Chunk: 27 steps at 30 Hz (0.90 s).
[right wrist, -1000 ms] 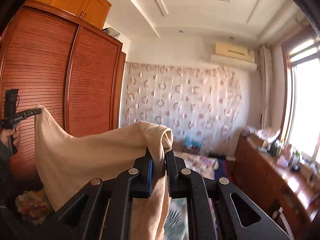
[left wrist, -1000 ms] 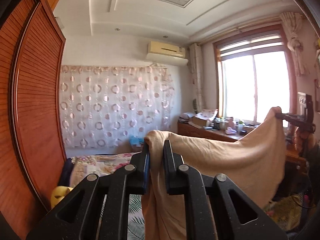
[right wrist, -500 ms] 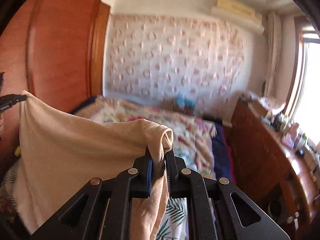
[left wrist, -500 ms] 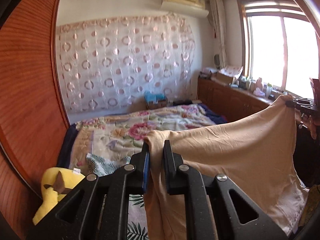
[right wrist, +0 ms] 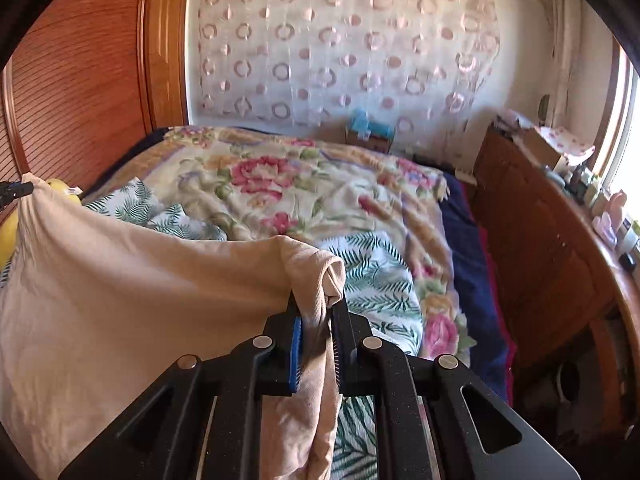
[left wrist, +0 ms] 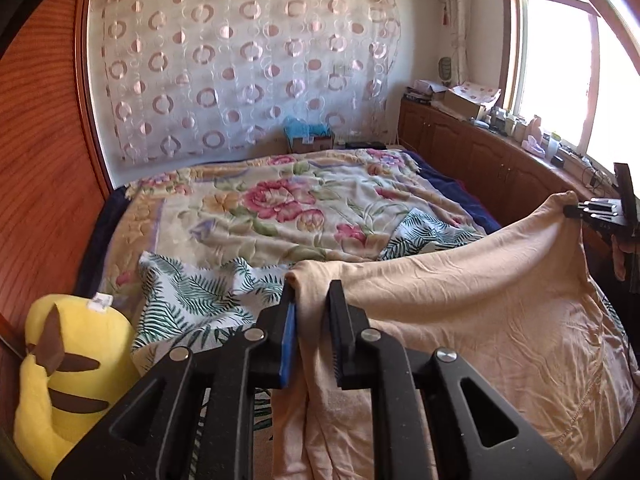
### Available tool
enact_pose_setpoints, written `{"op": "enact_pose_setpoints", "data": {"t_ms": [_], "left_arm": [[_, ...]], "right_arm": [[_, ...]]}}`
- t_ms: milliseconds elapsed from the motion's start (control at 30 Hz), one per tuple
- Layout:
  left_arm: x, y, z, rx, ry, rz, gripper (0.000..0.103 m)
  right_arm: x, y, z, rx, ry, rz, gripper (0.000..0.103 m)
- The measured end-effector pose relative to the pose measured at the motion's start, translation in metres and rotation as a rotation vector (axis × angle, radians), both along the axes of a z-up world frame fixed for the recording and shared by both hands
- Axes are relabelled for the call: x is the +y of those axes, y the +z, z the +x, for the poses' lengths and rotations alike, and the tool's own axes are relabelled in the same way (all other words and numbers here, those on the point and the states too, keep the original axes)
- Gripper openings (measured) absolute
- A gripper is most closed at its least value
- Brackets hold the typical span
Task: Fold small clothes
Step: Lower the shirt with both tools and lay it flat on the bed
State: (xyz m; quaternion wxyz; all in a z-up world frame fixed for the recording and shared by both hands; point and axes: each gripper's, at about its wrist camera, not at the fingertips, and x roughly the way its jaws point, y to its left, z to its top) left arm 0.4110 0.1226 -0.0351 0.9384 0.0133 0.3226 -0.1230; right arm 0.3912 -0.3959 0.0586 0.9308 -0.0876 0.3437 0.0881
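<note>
Jaws of the left gripper (left wrist: 312, 316), just starting to ease open, and the right gripper (right wrist: 317, 322) each pinch a top corner of the beige garment (left wrist: 480, 320), stretching it flat above the near bed (left wrist: 280, 208) for laying down.

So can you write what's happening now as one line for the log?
left gripper: opening, beige cloth garment between jaws | right gripper: shut on garment | garment: stretched between both above floral blanket
</note>
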Motion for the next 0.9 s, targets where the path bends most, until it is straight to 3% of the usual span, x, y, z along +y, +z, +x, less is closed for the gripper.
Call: {"op": "enact_pose_setpoints", "data": {"t_ms": [167,233,300,367,433,500,800,900], "left_arm": [[-0.002,-0.002,0.005,0.042,-0.018,0.02,0.022],[-0.004,0.0,0.003,0.049,-0.017,0.043,0.031],[-0.003,0.003,-0.002,0.047,-0.014,0.059,0.053],[0.001,0.002,-0.006,0.064,-0.016,0.051,0.059],[0.005,-0.002,-0.012,0.091,-0.014,0.039,0.061],[0.005,-0.004,-0.024,0.1,-0.022,0.043,0.062],[0.001,-0.024,-0.095,0.187,-0.047,0.109,0.063],[0.003,-0.028,-0.122,0.205,-0.05,0.094,0.063]], "right_arm": [[-0.003,-0.007,0.009,0.004,-0.012,0.042,0.011],[-0.005,-0.009,0.009,-0.003,-0.02,0.057,0.018],[-0.007,-0.02,-0.001,-0.012,-0.04,0.064,0.023],[-0.011,-0.021,-0.006,-0.014,-0.052,0.081,0.027],[-0.015,-0.027,-0.012,-0.028,-0.053,0.102,0.046],[-0.018,-0.027,-0.017,-0.037,-0.063,0.11,0.051],[-0.02,-0.026,-0.097,0.005,-0.026,0.093,0.054],[-0.021,-0.022,-0.134,0.028,-0.007,0.098,0.054]]}}
